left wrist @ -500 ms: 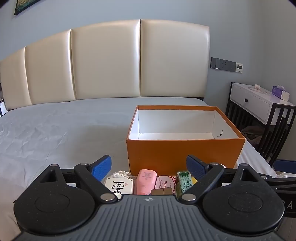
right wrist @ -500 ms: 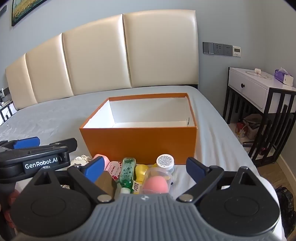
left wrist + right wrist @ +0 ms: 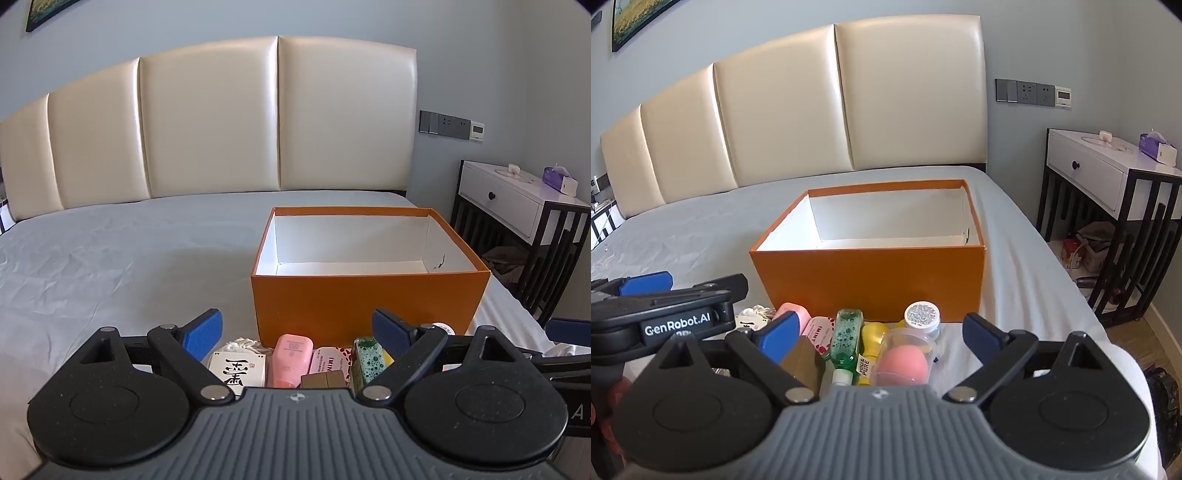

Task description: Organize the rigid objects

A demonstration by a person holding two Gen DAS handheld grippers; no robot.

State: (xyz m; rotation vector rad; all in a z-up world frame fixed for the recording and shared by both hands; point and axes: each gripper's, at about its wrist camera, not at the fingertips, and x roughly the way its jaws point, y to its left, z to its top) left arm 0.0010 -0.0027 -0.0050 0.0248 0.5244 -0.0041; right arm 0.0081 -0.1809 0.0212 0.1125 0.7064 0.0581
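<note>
— Nothing has moved since a moment ago; left gripper [image 3: 297, 332] and right gripper [image 3: 881, 338] both gape wide, empty, above toiletries crowded against the orange box [image 3: 871, 280].
— Pink bottle [image 3: 290, 360]: light, stiff, slick. Pinch its flat sides.

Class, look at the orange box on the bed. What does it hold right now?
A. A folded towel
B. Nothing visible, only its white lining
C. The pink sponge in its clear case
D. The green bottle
B: both views show the orange box with only its bare white inside; the small items lie on the bed in front of it.
</note>
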